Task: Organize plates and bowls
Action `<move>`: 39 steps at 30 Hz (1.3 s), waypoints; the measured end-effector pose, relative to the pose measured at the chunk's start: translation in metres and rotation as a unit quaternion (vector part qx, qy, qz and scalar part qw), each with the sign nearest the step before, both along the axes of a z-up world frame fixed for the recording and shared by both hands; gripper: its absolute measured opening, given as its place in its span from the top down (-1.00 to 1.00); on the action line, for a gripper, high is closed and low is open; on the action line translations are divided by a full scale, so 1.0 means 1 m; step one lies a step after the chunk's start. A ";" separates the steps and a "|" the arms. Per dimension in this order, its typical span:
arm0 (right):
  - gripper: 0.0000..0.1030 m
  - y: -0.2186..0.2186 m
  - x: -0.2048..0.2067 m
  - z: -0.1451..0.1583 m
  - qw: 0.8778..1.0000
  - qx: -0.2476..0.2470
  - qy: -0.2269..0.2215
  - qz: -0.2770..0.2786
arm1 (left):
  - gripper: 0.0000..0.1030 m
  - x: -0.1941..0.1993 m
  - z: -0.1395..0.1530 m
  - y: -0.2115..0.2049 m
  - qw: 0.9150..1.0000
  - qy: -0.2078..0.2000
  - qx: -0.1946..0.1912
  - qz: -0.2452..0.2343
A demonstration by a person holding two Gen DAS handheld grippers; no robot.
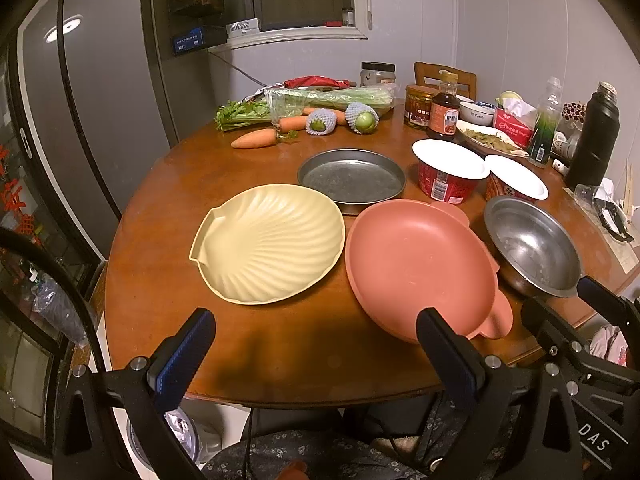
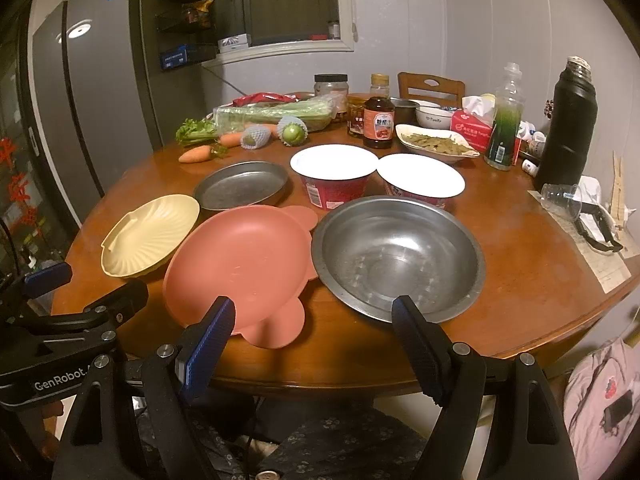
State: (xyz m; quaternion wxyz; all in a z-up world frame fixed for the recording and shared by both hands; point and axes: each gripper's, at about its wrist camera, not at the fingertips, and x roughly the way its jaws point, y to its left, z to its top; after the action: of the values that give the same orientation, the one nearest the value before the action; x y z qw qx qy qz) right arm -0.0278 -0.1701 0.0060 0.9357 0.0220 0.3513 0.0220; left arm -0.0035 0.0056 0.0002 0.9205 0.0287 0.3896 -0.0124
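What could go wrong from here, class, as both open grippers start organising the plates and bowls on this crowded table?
1. The pink plate overhangs the near edge of the table; a clumsy nudge might tip it off.
2. The steel bowl sits close against the pink plate and the two red noodle cups, so lifting it may knock them.
3. The bottles and the sauce bottle behind could topple if dishes are pushed back.

A home kitchen at mealtime
Fridge point(image 1: 100, 100) beside a round table point(image 1: 168, 200); carrots point(image 1: 256, 138), sauce bottle point(image 1: 443, 114), thermos point(image 2: 568, 120).
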 end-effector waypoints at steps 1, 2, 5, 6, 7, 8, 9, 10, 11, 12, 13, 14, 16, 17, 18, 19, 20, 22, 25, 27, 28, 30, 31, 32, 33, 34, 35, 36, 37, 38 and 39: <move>-0.59 0.000 0.000 0.000 1.000 0.000 0.000 0.000 | -0.97 0.000 0.000 0.000 1.000 0.000 0.000 0.000; -0.59 0.001 0.000 0.000 1.000 -0.001 -0.001 0.000 | -0.97 0.000 0.000 0.000 1.000 0.000 0.001 0.001; -0.59 0.001 0.000 -0.001 1.000 -0.001 -0.001 -0.002 | -0.97 0.001 -0.001 0.000 1.000 0.001 0.001 0.001; -0.59 0.000 0.000 -0.001 1.000 -0.001 -0.002 -0.002 | -0.97 0.001 -0.001 0.000 1.000 0.001 0.000 0.001; -0.59 0.000 0.000 0.000 1.000 0.000 -0.001 -0.002 | -0.97 0.001 -0.001 0.000 1.000 0.001 0.001 0.001; -0.59 0.000 0.000 -0.001 1.000 0.000 -0.001 -0.003 | -0.97 0.001 -0.001 -0.001 1.000 0.001 0.002 0.001; -0.59 0.000 0.000 0.000 1.000 -0.001 -0.003 -0.004 | -0.97 0.002 -0.001 -0.001 1.000 0.002 0.001 0.002; -0.59 0.000 0.000 0.000 1.000 -0.001 -0.003 -0.003 | -0.97 0.002 -0.002 -0.001 1.000 0.001 0.002 0.002; -0.59 0.000 0.000 0.001 1.000 -0.001 -0.003 -0.004 | -0.97 0.002 -0.002 -0.001 1.000 0.002 0.002 0.002; -0.59 -0.001 0.000 0.001 1.000 -0.001 -0.003 -0.003 | -0.97 0.003 -0.002 -0.001 1.000 0.002 0.002 0.003; -0.59 -0.001 0.000 0.002 1.000 0.000 -0.003 -0.002 | -0.97 0.003 -0.003 -0.001 1.000 0.002 0.001 0.003; -0.59 -0.001 0.000 0.002 1.000 -0.001 -0.003 -0.003 | -0.97 0.003 -0.003 -0.001 1.000 0.002 0.001 0.004; -0.59 -0.003 0.001 0.003 1.000 -0.001 -0.003 -0.002 | -0.97 0.003 -0.003 -0.001 1.000 0.001 0.000 0.004; -0.59 -0.003 0.001 0.004 1.000 -0.001 -0.004 -0.002 | -0.97 0.003 -0.003 0.000 1.000 0.001 0.000 0.003; -0.59 -0.004 0.002 0.005 1.000 -0.001 -0.006 -0.002 | -0.97 0.003 -0.003 -0.001 1.000 0.000 0.000 0.003; -0.59 -0.005 0.002 0.005 1.000 -0.001 -0.006 -0.001 | -0.97 0.003 -0.003 -0.001 1.000 -0.001 0.001 0.002; -0.59 -0.005 0.003 0.006 1.000 0.000 -0.008 -0.001 | -0.97 0.003 -0.003 -0.001 1.000 -0.001 0.000 0.002; -0.59 -0.006 0.004 0.008 1.000 0.001 -0.008 -0.001 | -0.97 0.003 -0.002 0.000 1.000 -0.001 0.000 0.002; -0.59 -0.007 0.004 0.009 1.000 0.004 -0.009 0.001 | -0.97 0.003 0.000 0.003 1.000 -0.003 -0.006 0.001; -0.59 -0.006 0.005 0.010 1.000 0.007 -0.008 0.004 | -0.97 0.004 0.002 0.009 1.000 -0.004 -0.012 0.004; -0.59 -0.006 0.006 0.011 1.000 0.008 -0.009 0.006 | -0.97 0.004 0.002 0.012 1.000 -0.004 -0.014 0.007; -0.59 -0.004 0.009 0.012 1.000 0.009 -0.009 0.010 | -0.97 0.006 0.003 0.019 1.000 -0.003 -0.019 0.013; -0.59 -0.003 0.011 0.013 1.000 0.008 -0.012 0.013 | -0.97 0.008 0.003 0.023 1.000 -0.003 -0.019 0.019; -0.59 -0.001 0.012 0.013 1.000 0.007 -0.013 0.016 | -0.97 0.009 0.003 0.028 0.999 -0.004 -0.020 0.025; -0.59 0.000 0.014 0.014 1.000 0.006 -0.012 0.020 | -0.97 0.010 0.003 0.033 0.999 -0.002 -0.025 0.029; -0.59 0.002 0.016 0.015 1.000 0.005 -0.012 0.024 | -0.97 0.011 0.004 0.038 0.999 -0.002 -0.027 0.033; -0.59 0.005 0.019 0.016 0.999 0.005 -0.013 0.030 | -0.97 0.012 0.005 0.043 0.999 -0.004 -0.028 0.039; -0.59 0.008 0.021 0.017 0.999 0.005 -0.013 0.034 | -0.97 0.013 0.005 0.049 0.999 -0.004 -0.030 0.044; -0.59 0.011 0.024 0.018 0.999 0.004 -0.015 0.039 | -0.97 0.015 0.005 0.053 0.998 -0.003 -0.031 0.049; -0.59 0.015 0.028 0.019 0.999 0.002 -0.017 0.046 | -0.97 0.017 0.005 0.059 0.998 -0.001 -0.035 0.054; -0.59 0.020 0.033 0.021 0.998 0.002 -0.015 0.053 | -0.97 0.018 0.005 0.063 0.998 0.001 -0.038 0.059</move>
State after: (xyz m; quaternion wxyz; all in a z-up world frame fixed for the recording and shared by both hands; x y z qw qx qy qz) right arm 0.0049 -0.1504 0.0268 0.9384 0.0045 0.3379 0.0726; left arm 0.0144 0.0690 0.0048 0.9198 -0.0290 0.3905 0.0268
